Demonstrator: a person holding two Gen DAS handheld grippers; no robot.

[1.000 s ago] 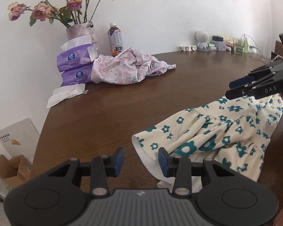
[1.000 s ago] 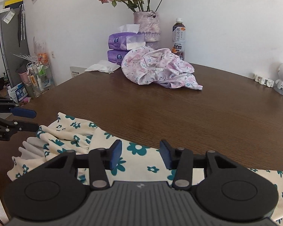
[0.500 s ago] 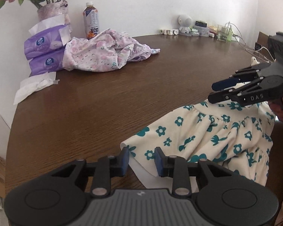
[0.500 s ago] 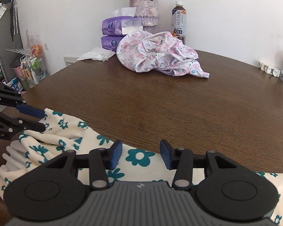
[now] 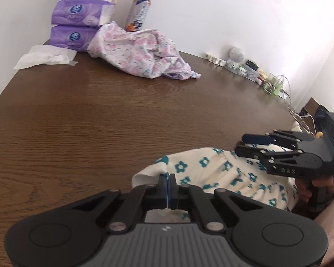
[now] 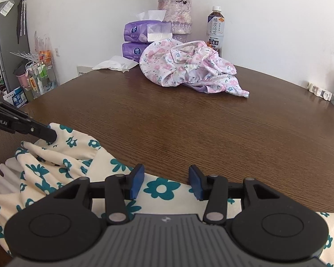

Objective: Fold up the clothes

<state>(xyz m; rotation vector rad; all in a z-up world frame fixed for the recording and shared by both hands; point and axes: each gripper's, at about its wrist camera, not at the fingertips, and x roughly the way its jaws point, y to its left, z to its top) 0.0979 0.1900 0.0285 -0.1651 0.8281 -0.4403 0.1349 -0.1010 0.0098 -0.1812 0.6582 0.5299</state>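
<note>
Cream garment (image 6: 55, 155) with teal flowers, lying along the near edge of the brown surface (image 6: 200, 129); long axis from 9 to 3 o'clock in the right wrist view, ruffled gathered end toward 9. Left claw (image 5: 168, 183) pressed together, pinching the white hem corner of that ruffled end. Right claw (image 6: 165, 181) spread, blue pads hovering above the flat middle of the cloth, nothing gripped between them. At 12 o'clock, well apart, crumpled pink floral garment (image 6: 189, 66) heaped just beside two stacked purple tissue packs (image 6: 137, 40), vase (image 6: 174, 11) and tea bottle (image 6: 216, 30) behind. Loose tissue (image 6: 113, 65) at 11. Small white gadgets (image 5: 236, 56) along the wall at 2 in the left wrist view.
</note>
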